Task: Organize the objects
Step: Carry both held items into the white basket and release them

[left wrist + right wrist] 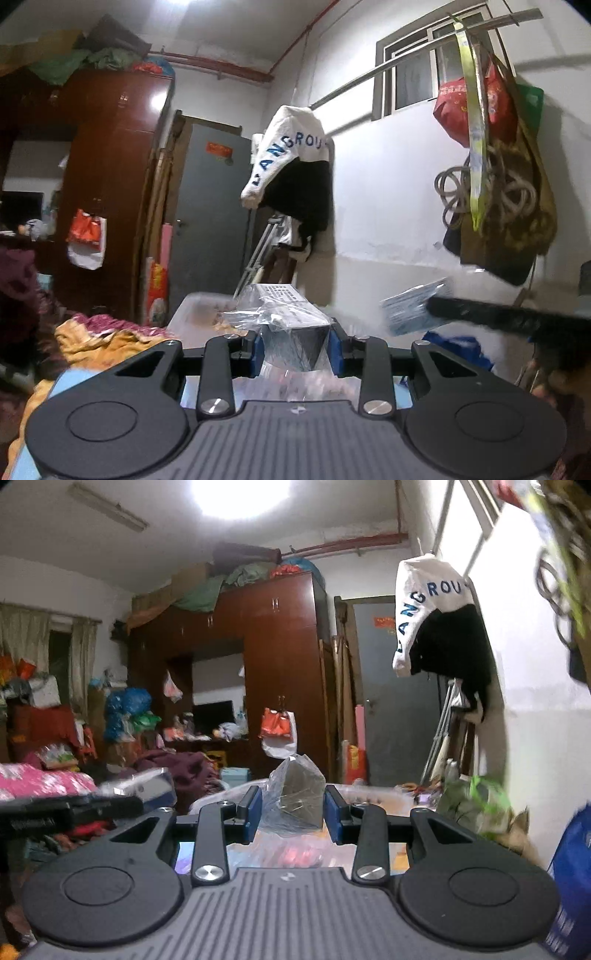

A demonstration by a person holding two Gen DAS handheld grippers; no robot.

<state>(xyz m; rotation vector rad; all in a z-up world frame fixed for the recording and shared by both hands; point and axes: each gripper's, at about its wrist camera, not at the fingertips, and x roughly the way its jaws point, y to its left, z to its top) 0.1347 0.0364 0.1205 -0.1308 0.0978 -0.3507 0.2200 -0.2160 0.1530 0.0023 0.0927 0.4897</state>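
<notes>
Blue fingers before brown wardrobe, grey door, clear bin.

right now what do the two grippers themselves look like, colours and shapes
Both look alike. The left gripper and right gripper each have a grey ribbed base plate, two matte black lobes with a round recessed disc, black linkage bars on silver screw heads, and blue pads on black fingers. No cables, sleeves or printed markings show. In the left view the other gripper's fingers are a dark blur.
</notes>
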